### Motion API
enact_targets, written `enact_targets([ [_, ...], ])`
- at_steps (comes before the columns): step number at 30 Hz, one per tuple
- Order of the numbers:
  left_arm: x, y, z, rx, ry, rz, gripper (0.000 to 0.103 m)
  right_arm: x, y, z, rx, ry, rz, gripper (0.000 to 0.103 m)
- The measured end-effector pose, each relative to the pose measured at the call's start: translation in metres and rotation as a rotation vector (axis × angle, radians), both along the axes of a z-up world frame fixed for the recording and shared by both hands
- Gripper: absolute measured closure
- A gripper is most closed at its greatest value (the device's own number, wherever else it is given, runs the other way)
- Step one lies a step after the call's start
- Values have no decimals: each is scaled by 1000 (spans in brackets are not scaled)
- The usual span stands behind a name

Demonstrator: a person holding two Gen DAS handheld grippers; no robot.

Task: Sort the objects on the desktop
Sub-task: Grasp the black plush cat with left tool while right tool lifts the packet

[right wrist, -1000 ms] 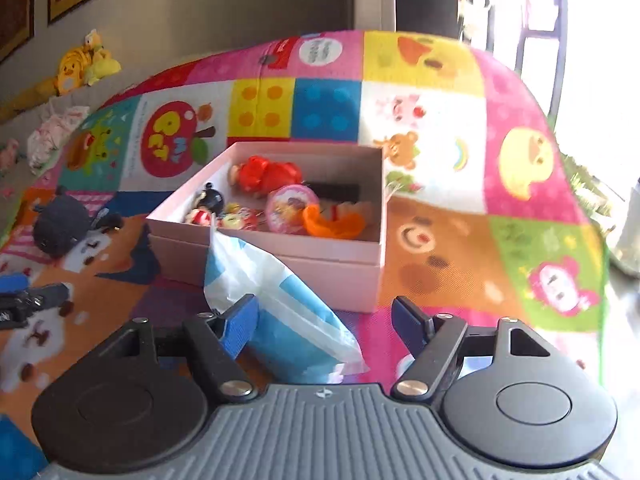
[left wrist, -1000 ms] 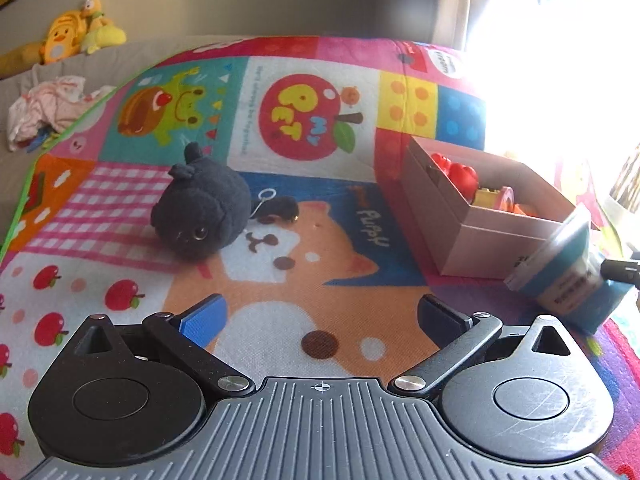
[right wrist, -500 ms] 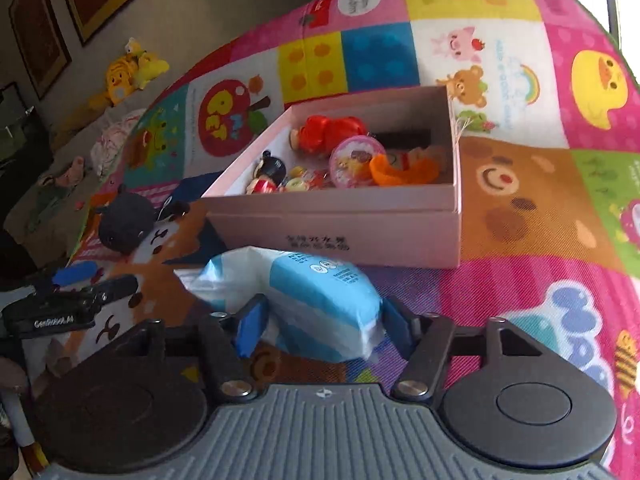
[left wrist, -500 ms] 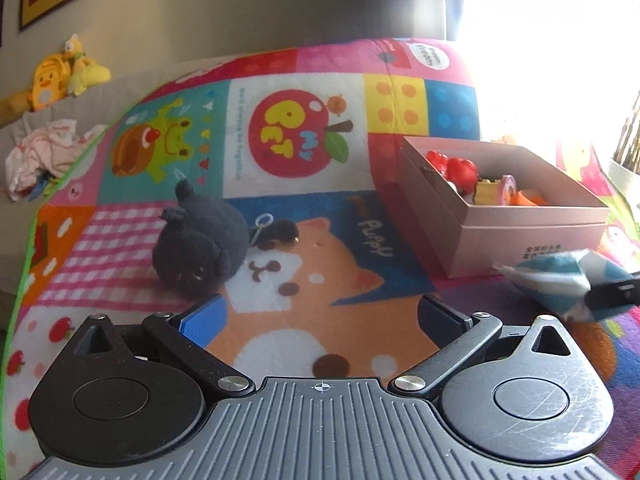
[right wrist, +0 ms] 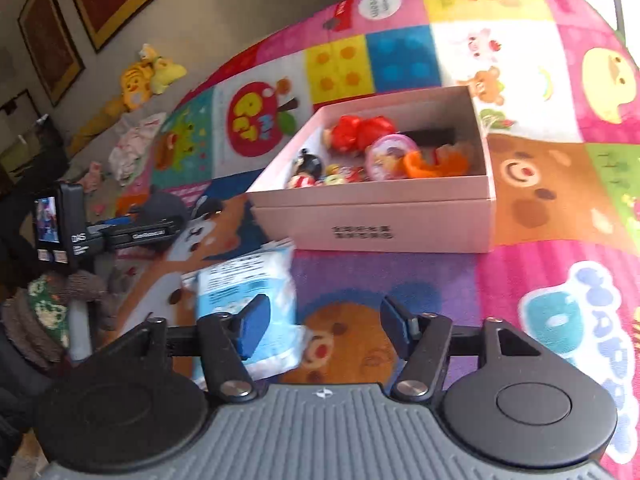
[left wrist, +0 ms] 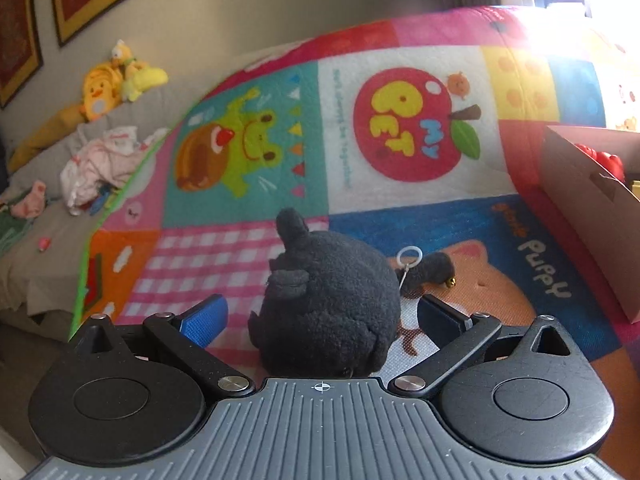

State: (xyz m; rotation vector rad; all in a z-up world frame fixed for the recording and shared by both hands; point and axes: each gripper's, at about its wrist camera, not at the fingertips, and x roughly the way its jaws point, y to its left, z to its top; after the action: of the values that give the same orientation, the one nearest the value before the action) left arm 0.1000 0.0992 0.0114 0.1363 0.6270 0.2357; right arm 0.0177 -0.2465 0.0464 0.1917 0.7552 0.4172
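Right now the black plush toy (left wrist: 326,308) sits squarely between the fingers of the left gripper (left wrist: 320,316), with the blue pad (left wrist: 204,320) off its left flank and the dark pad (left wrist: 438,318) off its right; both pads stand clear of the fur, so the fingers are spread and nothing is pinched yet. The toy lies on the play mat (left wrist: 400,200) close up against the gripper body, its ear pointing away from the camera and its small tail with a white ring (left wrist: 410,258) trailing to the right, so the broad round body lies straight across the span between the pads. I judge that a plain squeeze would catch it, with no turn of the wrist needed. The pink box (right wrist: 372,216), already holding small toys, stands further along the mat to the right, and its near wall shows at the edge of the left view. The right gripper (right wrist: 320,328) is nearer that box; its fingers are opening, and the blue-and-white tissue pack (right wrist: 248,280) lies on the mat mostly behind and outside the left pad, not pressed between the two.
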Motion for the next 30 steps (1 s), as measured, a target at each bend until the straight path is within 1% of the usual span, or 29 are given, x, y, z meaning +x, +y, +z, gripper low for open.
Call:
enact_targets([
  [1, 2, 2, -1, -11, 3, 4, 1, -2, -2, -2, -25, -19, -32, 29],
  [2, 4, 3, -2, -16, 4, 11, 6, -4, -5, -4, -49, -32, -53, 26],
  [3, 5, 3, -3, -21, 11, 14, 14, -5, -5, -6, -66, -39, -63, 25],
  [4, 6, 3, -4, -29, 26, 10, 25, -6, -5, -8, -76, -42, -67, 25],
  [5, 7, 3, -5, -32, 33, 11, 25, -7, -6, -11, -80, -41, -67, 21],
  [6, 5, 1, -5, -19, 28, 10, 26, -8, -5, -12, -84, -41, -68, 19],
  [8, 1, -6, -4, 14, 24, -4, 28, -11, -4, -12, -100, -51, -65, 18],
  [9, -4, -10, -2, 15, 16, -19, 28, -13, -3, -11, -111, -61, -63, 18],
  [11, -18, -23, 5, 8, -5, -87, 28, -14, 0, -7, -129, -86, -62, 15],
  [13, -37, -42, 14, 19, -33, -196, 28, -15, 3, -4, -135, -103, -55, 14],
  [14, -47, -51, 17, 36, -50, -247, 28, -15, 6, -2, -137, -109, -51, 14],
  [15, -59, -61, 19, 73, -70, -305, 28, -16, 9, 0, -140, -116, -46, 14],
  [17, -77, -78, 18, 159, -84, -377, 25, -18, 13, 2, -148, -130, -33, 11],
  [18, -82, -83, 15, 183, -73, -391, 24, -19, 16, 3, -153, -138, -25, 9],
  [19, -85, -86, 13, 187, -47, -399, 24, -21, 18, 3, -158, -146, -16, 6],
  [21, -90, -88, 10, 139, -15, -416, 25, -25, 23, 3, -172, -163, -1, 4],
  [24, -101, -89, 13, 73, -22, -456, 24, -27, 31, 1, -194, -174, 21, 4],
  [25, -103, -89, 15, 45, -22, -472, 20, -27, 32, 1, -198, -174, 27, 4],
  [26, -106, -89, 17, 20, -22, -488, 13, -27, 33, 0, -201, -173, 32, 3],
  [27, -108, -89, 19, -8, -22, -506, 11, -27, 34, 0, -203, -172, 33, 3],
  [28, -110, -89, 20, -24, -24, -513, 9, -27, 34, 0, -204, -172, 31, 3],
  [30, -113, -87, 22, -39, -30, -511, 8, -27, 34, 0, -203, -173, 25, 3],
])
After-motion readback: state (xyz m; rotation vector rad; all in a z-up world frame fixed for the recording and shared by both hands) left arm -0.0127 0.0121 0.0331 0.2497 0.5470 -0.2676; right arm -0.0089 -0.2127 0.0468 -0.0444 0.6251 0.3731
